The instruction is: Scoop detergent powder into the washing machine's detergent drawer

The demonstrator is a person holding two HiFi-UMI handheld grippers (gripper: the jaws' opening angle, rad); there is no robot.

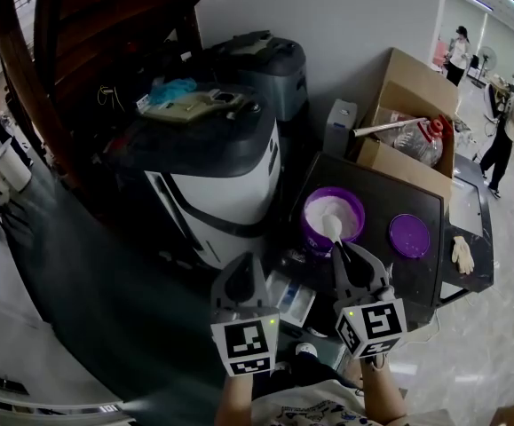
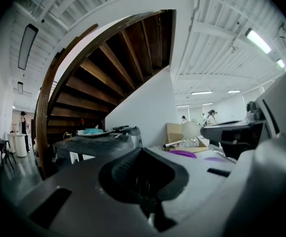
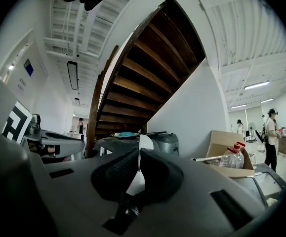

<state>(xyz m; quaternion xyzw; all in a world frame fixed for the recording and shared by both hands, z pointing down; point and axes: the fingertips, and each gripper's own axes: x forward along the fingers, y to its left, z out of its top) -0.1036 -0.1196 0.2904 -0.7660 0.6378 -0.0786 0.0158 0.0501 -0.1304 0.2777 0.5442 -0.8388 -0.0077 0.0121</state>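
Clamped on the handle of a white plastic spoon [image 1: 331, 228], the right gripper [image 3: 137, 177] has its jaws shut tight. The spoon's bowl sits over white detergent powder [image 1: 326, 209] in a round purple tub [image 1: 307, 230] near the left edge of a black flat top [image 1: 390, 193]. Beside it, the left gripper [image 2: 143, 179] has its jaws together on nothing. A round purple lid [image 1: 409, 235] lies right of the tub.

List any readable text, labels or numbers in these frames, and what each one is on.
No text is readable in any view.
left cube: square marker pattern only, no letters or digits.
right cube: the same, pattern only.
blue wall sign: too small to read.
shirt print: too blurred to read.
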